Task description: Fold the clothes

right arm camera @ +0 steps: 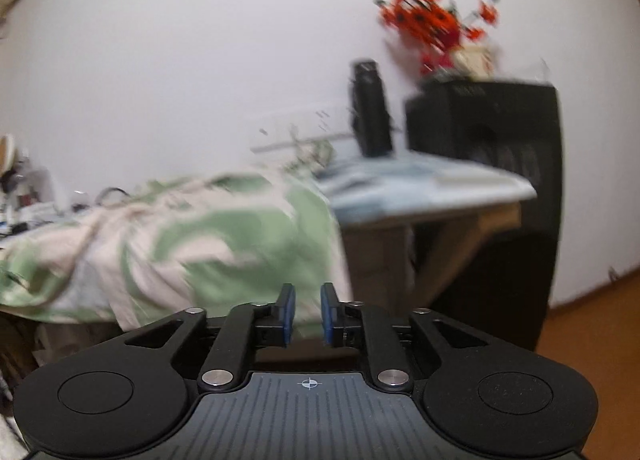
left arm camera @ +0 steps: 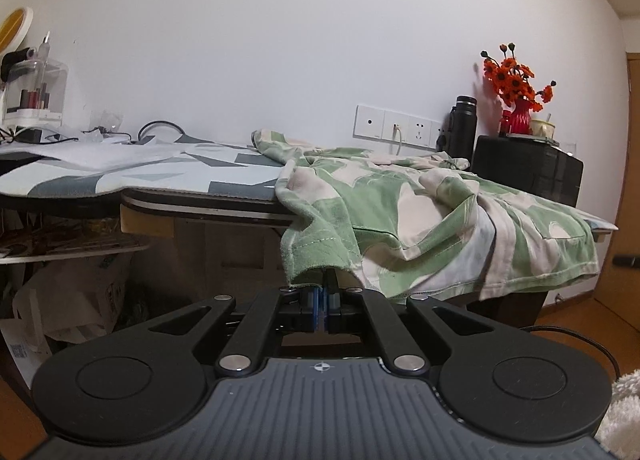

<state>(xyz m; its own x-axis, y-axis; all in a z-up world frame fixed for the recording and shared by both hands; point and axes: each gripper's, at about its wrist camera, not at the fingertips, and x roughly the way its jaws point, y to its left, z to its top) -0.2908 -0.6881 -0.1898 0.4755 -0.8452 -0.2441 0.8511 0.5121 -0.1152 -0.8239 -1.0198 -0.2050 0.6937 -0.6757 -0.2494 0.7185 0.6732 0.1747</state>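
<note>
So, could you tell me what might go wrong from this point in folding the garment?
1. The left gripper pinches only a hem corner of the green and cream patterned garment, which already hangs over the table edge; pulling could drag it all to the floor.
2. The right gripper is open and its view is blurred, so it may well close on the wrong fold.
3. Trailing cloth near the black flask might snag it.

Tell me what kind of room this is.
Most likely a room in a home, perhaps a bedroom or study. A table with a patterned cover stands against a white wall, a green and cream garment draped over its edge. Behind are a vase of orange flowers, wall sockets and a cosmetics organiser.
</note>
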